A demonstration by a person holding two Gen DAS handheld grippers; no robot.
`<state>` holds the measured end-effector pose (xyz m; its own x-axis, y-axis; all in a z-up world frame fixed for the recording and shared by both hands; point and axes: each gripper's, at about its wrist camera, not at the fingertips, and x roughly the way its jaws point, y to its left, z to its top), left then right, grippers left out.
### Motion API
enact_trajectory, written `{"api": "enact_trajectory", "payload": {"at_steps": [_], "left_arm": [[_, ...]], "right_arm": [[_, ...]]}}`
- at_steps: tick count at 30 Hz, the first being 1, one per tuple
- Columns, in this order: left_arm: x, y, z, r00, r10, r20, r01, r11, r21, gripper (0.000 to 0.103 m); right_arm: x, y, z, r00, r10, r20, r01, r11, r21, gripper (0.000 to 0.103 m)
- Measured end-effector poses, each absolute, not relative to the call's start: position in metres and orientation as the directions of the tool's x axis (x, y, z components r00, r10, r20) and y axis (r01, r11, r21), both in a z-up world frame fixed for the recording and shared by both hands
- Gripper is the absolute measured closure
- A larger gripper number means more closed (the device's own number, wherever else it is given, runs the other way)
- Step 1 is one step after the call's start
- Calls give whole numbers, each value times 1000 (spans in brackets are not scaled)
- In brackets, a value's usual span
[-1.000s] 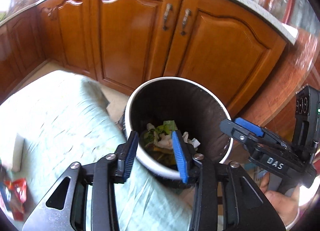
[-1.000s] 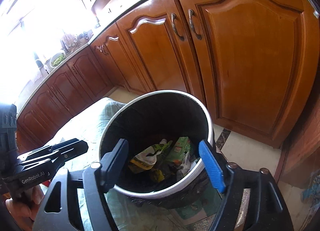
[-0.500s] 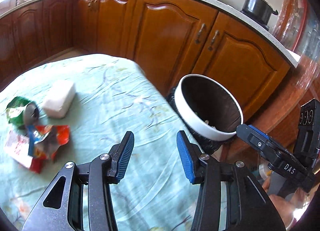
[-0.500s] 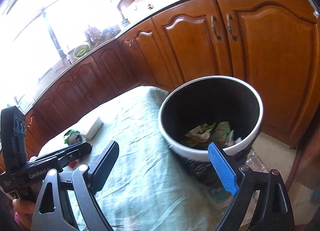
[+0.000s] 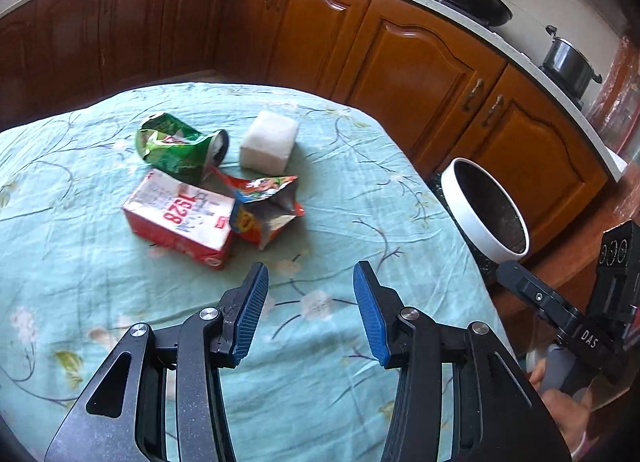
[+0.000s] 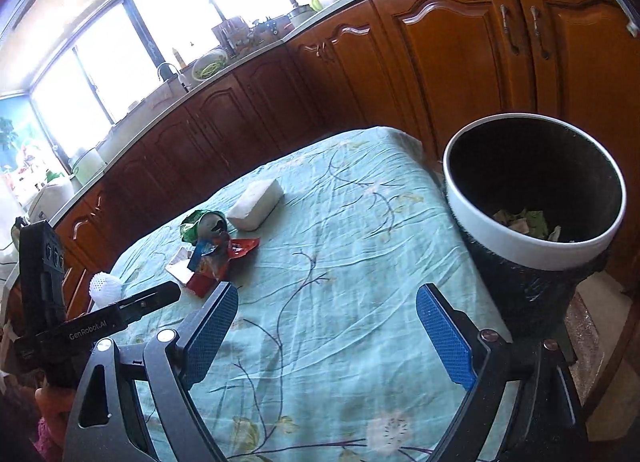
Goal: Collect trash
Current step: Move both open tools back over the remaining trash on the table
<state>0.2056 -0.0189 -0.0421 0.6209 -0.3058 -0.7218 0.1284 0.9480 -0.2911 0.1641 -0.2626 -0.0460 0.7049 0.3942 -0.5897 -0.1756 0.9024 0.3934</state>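
**Four scraps left on the cloth, both grippers free**

Four pieces of trash lie in a cluster on the tablecloth point(image 5: 360, 202), well apart from the bin point(image 5: 486, 208), which stands off the table's edge. From the left wrist: nearest the bin is the white block point(image 5: 270, 146); beyond it, farther from the bin, are the crushed green can point(image 5: 180, 146), the torn snack wrapper point(image 5: 266, 212) and the red-and-white carton point(image 5: 180, 218), all touching or overlapping. The left gripper point(image 5: 307, 302) hangs short of the cluster, its jaws partly apart with nothing between them.

From the right wrist: the bin point(image 6: 532, 238) already holds scraps. The right gripper point(image 6: 324, 330) sits just beside it, jaws spread wide and empty, having just been opening.

I judge this the reach for the next pickup. It calls for carrying a gripper away from the bin to the carton or wrapper, straddling one piece alone, then closing.
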Motion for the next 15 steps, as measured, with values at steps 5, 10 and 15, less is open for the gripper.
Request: {"api": "enact_trajectory", "payload": {"at_steps": [5,10,15], "left_arm": [[203,15,-49,624,-275,-732,59,950,-307,59],[209,40,-54,620,-246,-745,16,953,-302,58],[224,56,-61,600,-242,-762,-20,948,-317,49]], "right_arm": [[173,-236,-48,678,430,-596,-221,893,393,11],[189,-212,-55,636,474,-609,-266,875,404,12],[209,-191,-60,602,496,-626,-299,867,399,29]]}}
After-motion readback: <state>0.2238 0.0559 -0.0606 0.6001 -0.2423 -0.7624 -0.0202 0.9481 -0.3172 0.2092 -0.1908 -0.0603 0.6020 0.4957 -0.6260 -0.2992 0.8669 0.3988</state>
